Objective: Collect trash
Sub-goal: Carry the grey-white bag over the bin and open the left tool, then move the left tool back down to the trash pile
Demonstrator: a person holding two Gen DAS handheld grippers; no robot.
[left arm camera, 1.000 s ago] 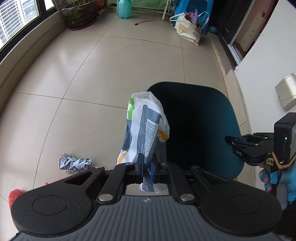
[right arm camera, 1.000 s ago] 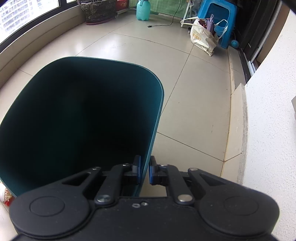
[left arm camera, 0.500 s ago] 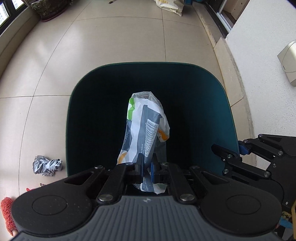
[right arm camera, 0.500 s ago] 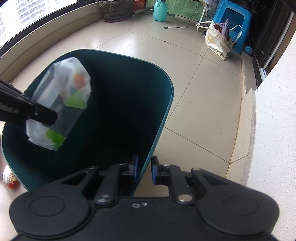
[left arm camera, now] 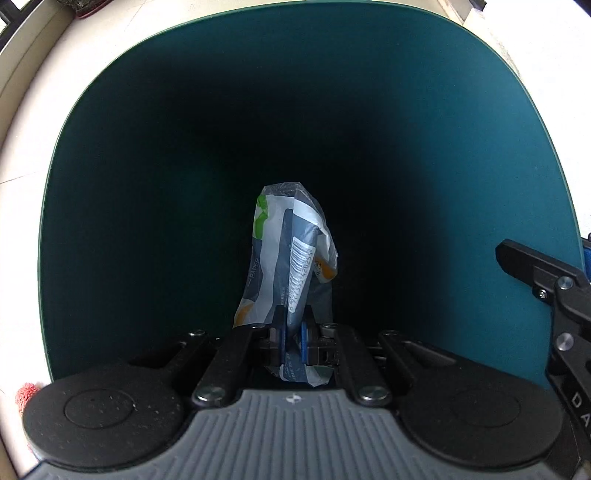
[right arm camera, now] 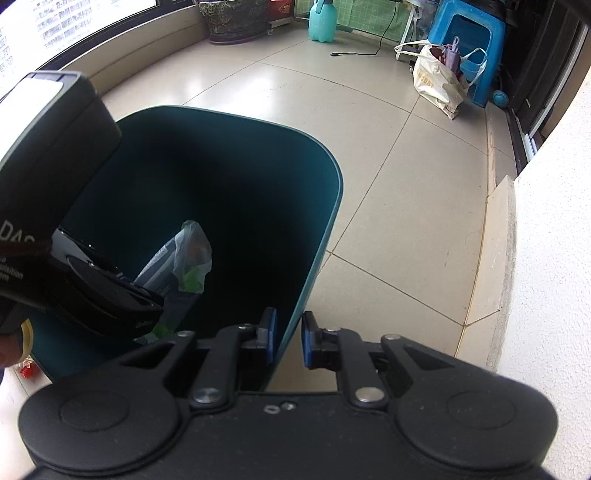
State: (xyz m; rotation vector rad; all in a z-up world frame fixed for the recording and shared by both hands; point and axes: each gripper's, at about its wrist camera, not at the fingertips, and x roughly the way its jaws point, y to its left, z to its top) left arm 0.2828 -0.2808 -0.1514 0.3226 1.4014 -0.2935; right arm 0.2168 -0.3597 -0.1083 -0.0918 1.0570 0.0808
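My left gripper is shut on a crumpled white, grey and green plastic wrapper and holds it inside the mouth of a dark teal trash bin. In the right wrist view the wrapper hangs within the bin, with the left gripper at the left. My right gripper straddles the bin's near rim; its jaws stand slightly apart around the thin wall, with a small gap showing on the right side. The right gripper's fingers show at the right edge of the left wrist view.
Beige tiled floor surrounds the bin. A white wall stands close on the right. A shopping bag, blue stool, green bottle and planter stand far back. A red item lies left.
My left gripper has moved forward and down with the wrapper, from beside the bin to inside its mouth. The right gripper's jaws have opened slightly around the rim.
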